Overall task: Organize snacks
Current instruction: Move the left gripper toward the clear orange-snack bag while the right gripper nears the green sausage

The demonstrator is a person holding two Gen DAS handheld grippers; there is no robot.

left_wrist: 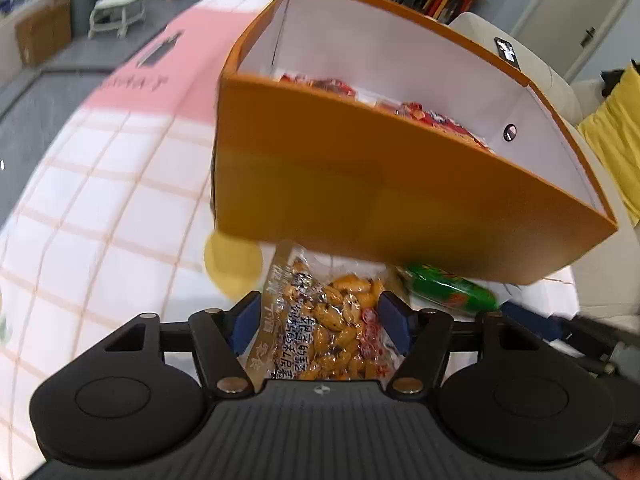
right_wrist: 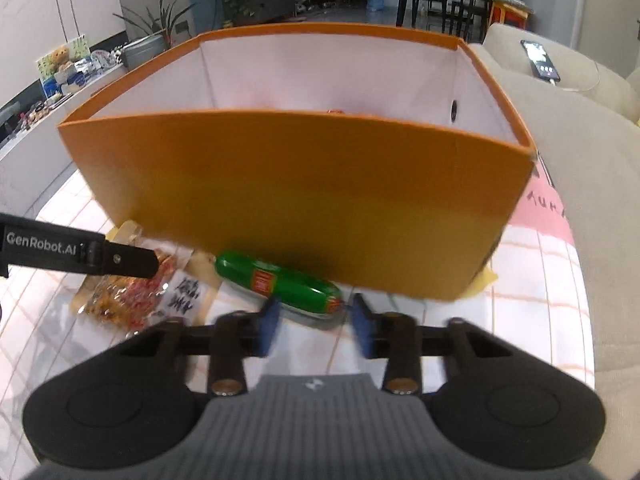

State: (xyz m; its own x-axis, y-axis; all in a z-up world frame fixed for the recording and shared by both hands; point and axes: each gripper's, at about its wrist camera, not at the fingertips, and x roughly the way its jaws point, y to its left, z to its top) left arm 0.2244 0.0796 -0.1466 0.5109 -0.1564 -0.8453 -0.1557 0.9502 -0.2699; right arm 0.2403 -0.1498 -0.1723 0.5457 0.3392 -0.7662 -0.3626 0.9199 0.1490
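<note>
An orange box (left_wrist: 400,200) with a white inside stands on the checked tablecloth; red snack packs (left_wrist: 432,116) lie in it. In the left wrist view my left gripper (left_wrist: 320,320) is open, its blue pads on either side of a clear bag of orange nuts (left_wrist: 332,320) lying before the box. A green sausage (left_wrist: 448,292) lies to the right of the bag. In the right wrist view my right gripper (right_wrist: 316,320) is open, its pads just short of the green sausage (right_wrist: 280,280), which lies against the box (right_wrist: 300,200). The left gripper's finger (right_wrist: 80,256) reaches over the nut bag (right_wrist: 132,296).
A beige sofa (right_wrist: 580,140) with a phone (right_wrist: 540,60) on it stands right of the table. A yellow round patch (left_wrist: 232,260) shows on the cloth by the box corner. A pink band (left_wrist: 160,80) crosses the tablecloth beyond the box.
</note>
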